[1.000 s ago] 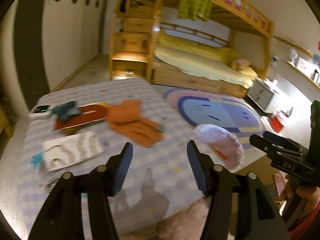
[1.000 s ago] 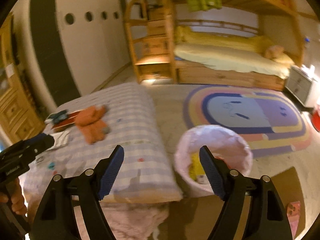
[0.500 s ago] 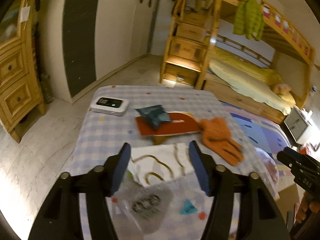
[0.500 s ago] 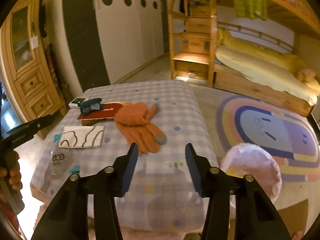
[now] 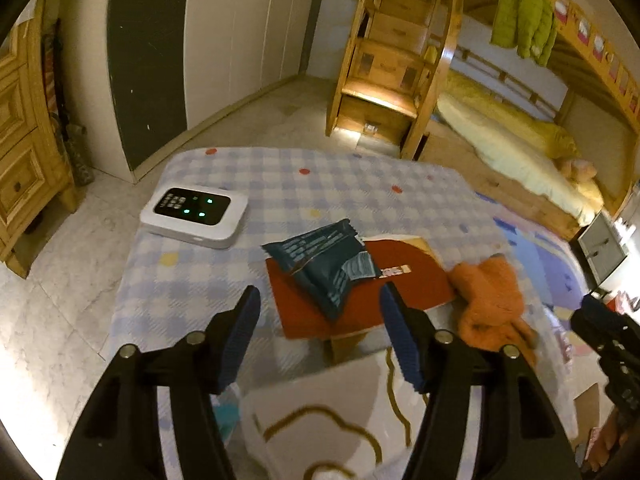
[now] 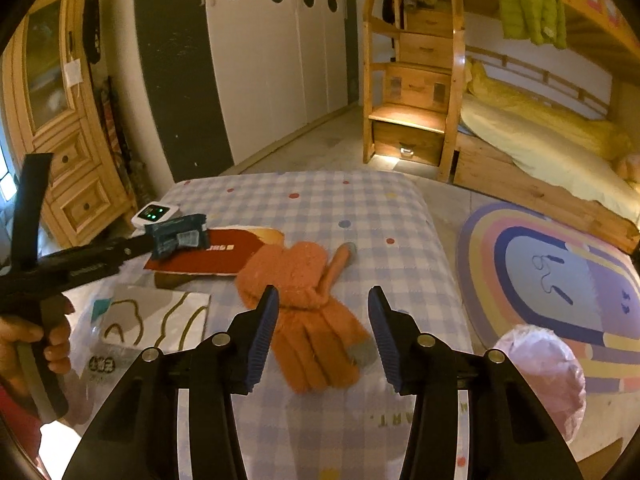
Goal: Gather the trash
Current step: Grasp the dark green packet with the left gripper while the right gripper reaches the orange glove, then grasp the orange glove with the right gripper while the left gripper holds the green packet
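A torn dark teal wrapper [image 5: 324, 264] lies on a red booklet [image 5: 360, 296] on the checked bed cover [image 5: 320, 188]. My left gripper [image 5: 320, 332] hovers just short of the wrapper, jaws closing with nothing between them. In the right wrist view the left gripper [image 6: 140, 242] points at the teal wrapper [image 6: 178, 236]. My right gripper [image 6: 324, 320] is open and empty above a pair of orange gloves [image 6: 304, 300]. A clear plastic bag [image 6: 100, 364] lies under a white card with gold squiggles [image 6: 156, 316]. The pink-lined trash bin [image 6: 540, 372] stands on the floor at the right.
A white device with green lights [image 5: 194, 212] sits at the cover's far left corner. A wooden bunk bed with stairs [image 6: 416, 92] and a rainbow rug [image 6: 560, 272] lie beyond. A wooden cabinet [image 6: 60, 120] stands at the left. A hand [image 6: 24, 344] holds the left gripper.
Both views swung left, from the bin and rug onto the bed cover. My left gripper advanced over the white card toward the teal wrapper. The right jaws narrowed.
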A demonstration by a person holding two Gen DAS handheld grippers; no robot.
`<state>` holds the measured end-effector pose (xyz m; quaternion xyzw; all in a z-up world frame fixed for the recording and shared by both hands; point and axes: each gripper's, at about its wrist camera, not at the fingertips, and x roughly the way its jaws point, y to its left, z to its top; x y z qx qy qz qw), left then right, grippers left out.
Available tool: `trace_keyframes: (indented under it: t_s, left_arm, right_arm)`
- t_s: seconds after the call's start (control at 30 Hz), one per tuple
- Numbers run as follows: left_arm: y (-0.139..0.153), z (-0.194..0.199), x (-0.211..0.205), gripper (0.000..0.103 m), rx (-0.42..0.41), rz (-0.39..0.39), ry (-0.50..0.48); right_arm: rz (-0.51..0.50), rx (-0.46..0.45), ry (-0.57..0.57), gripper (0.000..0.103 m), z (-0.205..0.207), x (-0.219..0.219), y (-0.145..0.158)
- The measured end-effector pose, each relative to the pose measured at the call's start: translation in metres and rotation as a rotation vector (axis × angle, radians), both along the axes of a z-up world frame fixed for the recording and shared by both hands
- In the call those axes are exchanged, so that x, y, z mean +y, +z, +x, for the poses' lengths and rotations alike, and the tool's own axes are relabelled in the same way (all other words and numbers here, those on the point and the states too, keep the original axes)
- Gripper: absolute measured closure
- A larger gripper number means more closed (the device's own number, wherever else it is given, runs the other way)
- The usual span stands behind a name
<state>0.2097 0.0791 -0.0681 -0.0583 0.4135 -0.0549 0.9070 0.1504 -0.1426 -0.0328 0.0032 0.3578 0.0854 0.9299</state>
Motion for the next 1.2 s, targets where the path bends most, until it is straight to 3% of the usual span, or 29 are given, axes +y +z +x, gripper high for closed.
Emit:
trace_keyframes:
  t_s: [0.2,0.27,0.37,0.57,0.7,1.03,1.13,1.2]
  left_arm:
    - [-0.015,0.02,-0.005,0.068,0.055,0.035,0.019]
    - [-0.017,0.019,-0.004,0.086,0.057,0.041,0.025]
    - [-0.012,0.013,-0.004,0.093,0.031,0.038,0.03]
    - [0.016,-0.017,0.0,0.096,-0.082,0.001,0.003]
    - [0.034,-0.052,0.002,0.096,-0.148,-0.004,-0.028]
    - [0.023,-0.105,-0.01,0.096,-0.156,0.017,-0.086]
    - [0.022,-0.108,-0.011,0.096,-0.155,0.02,-0.089]
    - [0.022,-0.109,-0.011,0.096,-0.156,0.019,-0.089]
  right_arm:
    - [0.006,0.021,0.002,0.055,0.007,-0.004,-0.008]
    - [0.007,0.028,0.003,0.055,0.007,-0.006,-0.01]
    - [0.011,0.033,-0.002,0.055,0.005,-0.009,-0.01]
    - [0.016,0.036,0.0,0.055,0.0,-0.012,-0.011]
    - [0.006,0.063,0.027,0.039,0.0,-0.007,-0.017]
    - [-0.063,0.158,0.073,0.036,0.023,0.014,-0.055]
    - [-0.09,0.155,0.067,0.04,0.024,0.016,-0.061]
    - [-0.088,0.156,0.077,0.061,0.02,0.018,-0.06]
